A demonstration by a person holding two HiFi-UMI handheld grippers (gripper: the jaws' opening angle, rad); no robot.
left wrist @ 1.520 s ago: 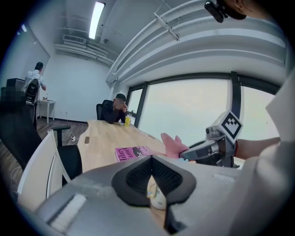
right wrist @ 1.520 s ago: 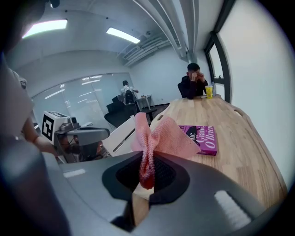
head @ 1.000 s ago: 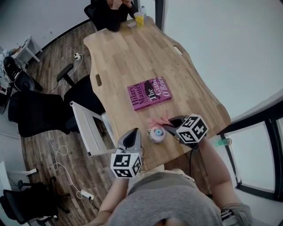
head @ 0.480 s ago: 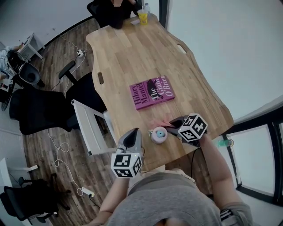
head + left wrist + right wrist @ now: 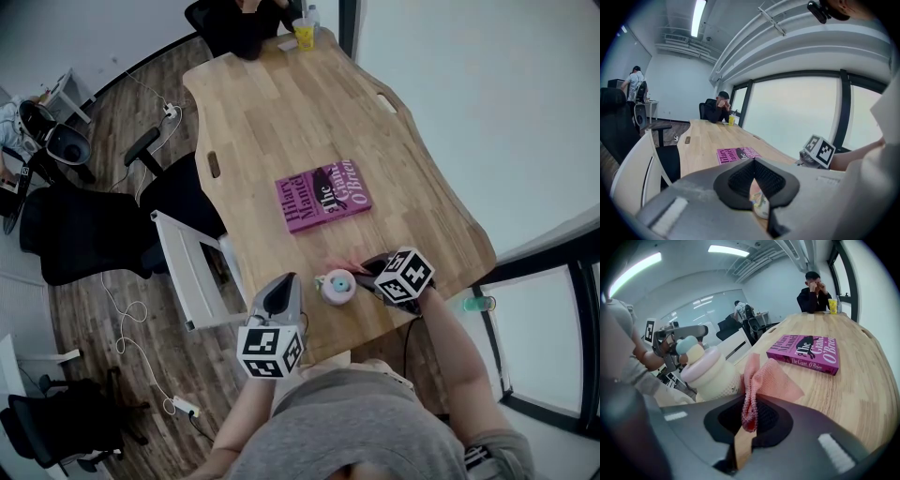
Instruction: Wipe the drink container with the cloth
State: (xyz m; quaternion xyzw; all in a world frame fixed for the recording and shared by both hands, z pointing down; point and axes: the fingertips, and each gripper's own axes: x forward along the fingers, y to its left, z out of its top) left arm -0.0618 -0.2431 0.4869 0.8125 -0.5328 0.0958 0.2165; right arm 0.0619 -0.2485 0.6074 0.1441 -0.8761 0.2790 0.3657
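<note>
Drink container point(image 5: 710, 373) stands upright, cap up, beside pinched cloth point(image 5: 764, 380).

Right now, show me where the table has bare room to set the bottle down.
Widest bare patch: the table between the book and the far yellow cup. A narrower strip runs from the book to the window-side edge. Crowded: the near edge, where bottle, cloth and right gripper bunch together.
</note>
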